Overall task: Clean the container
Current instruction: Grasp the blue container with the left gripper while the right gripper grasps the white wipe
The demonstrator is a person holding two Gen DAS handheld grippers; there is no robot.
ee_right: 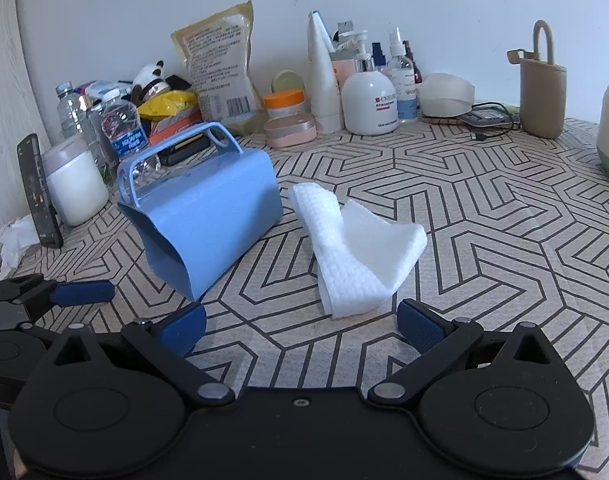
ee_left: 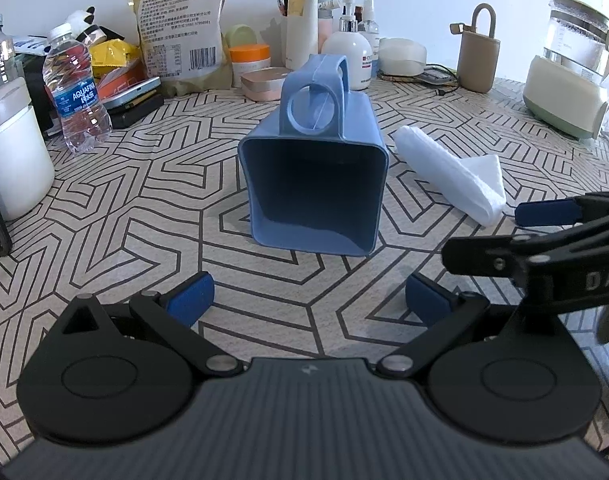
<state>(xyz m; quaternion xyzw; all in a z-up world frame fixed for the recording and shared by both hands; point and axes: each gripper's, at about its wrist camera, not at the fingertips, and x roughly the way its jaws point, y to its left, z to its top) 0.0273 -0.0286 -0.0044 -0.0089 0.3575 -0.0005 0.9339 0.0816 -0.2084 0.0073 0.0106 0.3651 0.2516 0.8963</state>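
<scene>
A blue container (ee_left: 312, 184) is seen lying on its side on the patterned table (ee_left: 144, 208), its open mouth turned toward the left gripper (ee_left: 308, 300) just ahead of it, handle uppermost. A folded white cloth (ee_right: 356, 248) is laid just beside it, directly ahead of the right gripper (ee_right: 300, 328). Both grippers are held spread wide, nothing between the fingers. No dirt can be made out inside; whether wiping is finished or yet to come cannot be judged from this scene.
</scene>
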